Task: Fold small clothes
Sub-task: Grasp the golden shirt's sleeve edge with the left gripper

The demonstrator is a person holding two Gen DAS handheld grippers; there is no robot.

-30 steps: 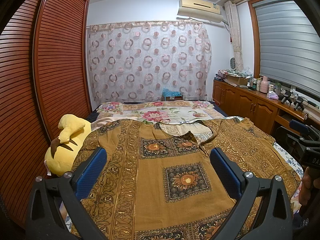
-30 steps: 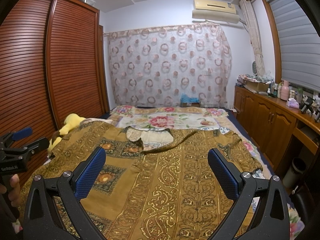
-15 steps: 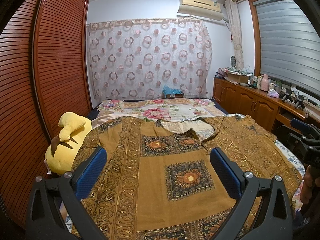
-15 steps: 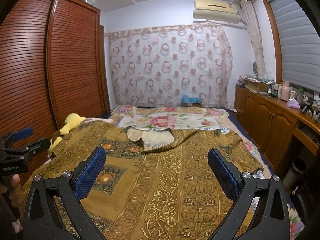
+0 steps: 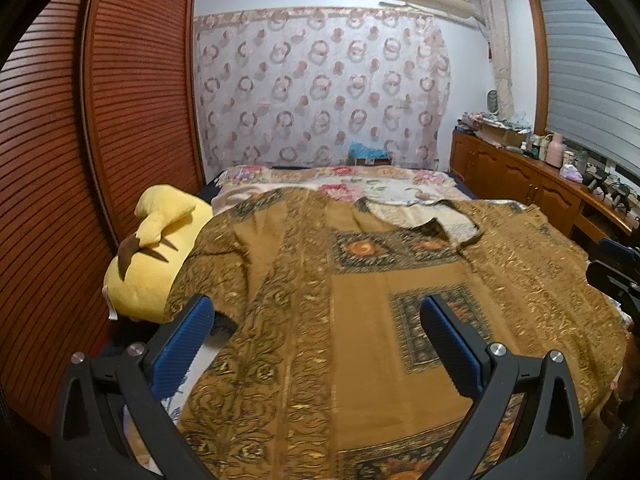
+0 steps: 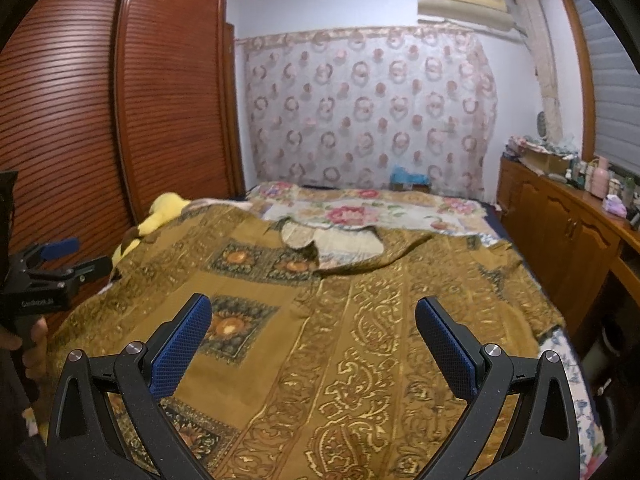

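- Tongs first: left tongs spread wide with nothing between the blue pads; right tongs likewise wide and empty.
- Brown patterned garment spread flat on the bed, neckline at the far end, hem nearest both cameras.
- Lies straight ahead of and below both tongs, long axis running away toward the curtain, sleeves out to either side.
- Left sleeve draped up against the yellow plush toy, nearer the left tongs; right sleeve reaching the bed edge by the wooden cabinet, nearer the right tongs.
- Probably the key relation: each tongs set closest to its own side's sleeve and hem corner, so a fold inward toward the centre panel suits both at once.
- Both held level above the near hem, side by side, pointing down the garment's length, not touching cloth.
- Left view aimed slightly toward the left edge, slightly blurred.
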